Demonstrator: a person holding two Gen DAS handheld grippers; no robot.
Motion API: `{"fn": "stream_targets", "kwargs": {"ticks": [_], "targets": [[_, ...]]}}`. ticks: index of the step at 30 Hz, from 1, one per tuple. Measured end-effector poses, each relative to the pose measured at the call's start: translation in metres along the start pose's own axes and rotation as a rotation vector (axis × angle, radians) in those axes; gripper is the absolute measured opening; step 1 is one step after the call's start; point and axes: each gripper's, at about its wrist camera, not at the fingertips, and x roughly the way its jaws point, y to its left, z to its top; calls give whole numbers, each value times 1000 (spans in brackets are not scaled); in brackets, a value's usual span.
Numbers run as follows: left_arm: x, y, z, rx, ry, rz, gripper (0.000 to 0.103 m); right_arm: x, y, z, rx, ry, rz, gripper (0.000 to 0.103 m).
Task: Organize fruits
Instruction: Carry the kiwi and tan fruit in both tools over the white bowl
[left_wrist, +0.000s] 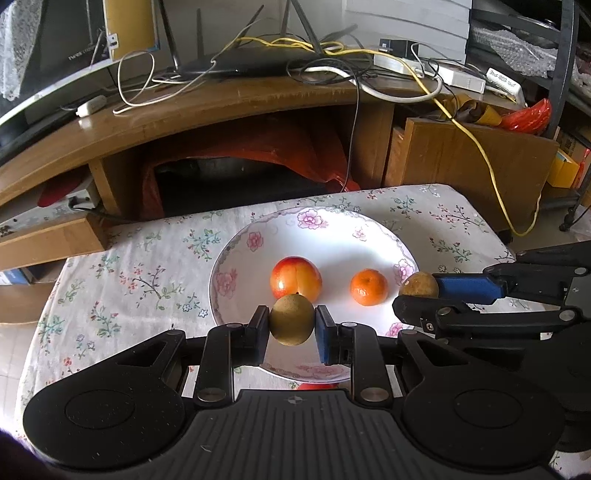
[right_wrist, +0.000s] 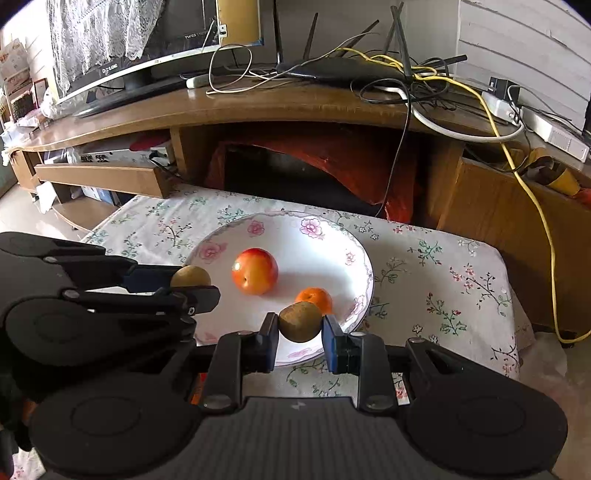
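Observation:
A white plate with pink flowers lies on the flowered tablecloth. On it sit a red-yellow apple and a small orange. My left gripper is shut on a brown-green round fruit, held above the plate's near left part. My right gripper is shut on a second brown round fruit, held over the plate's right edge.
The low table with its flowered cloth ends close behind the plate. Behind stands a wooden TV cabinet with a router and tangled cables; a yellow cable hangs down at the right.

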Motion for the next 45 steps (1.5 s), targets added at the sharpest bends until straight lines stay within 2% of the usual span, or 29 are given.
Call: {"fn": "stream_targets", "kwargs": {"ticks": [45], "targets": [[34, 8, -1, -35, 58, 16, 33, 45, -7, 3, -18, 58, 7, 27]]}}
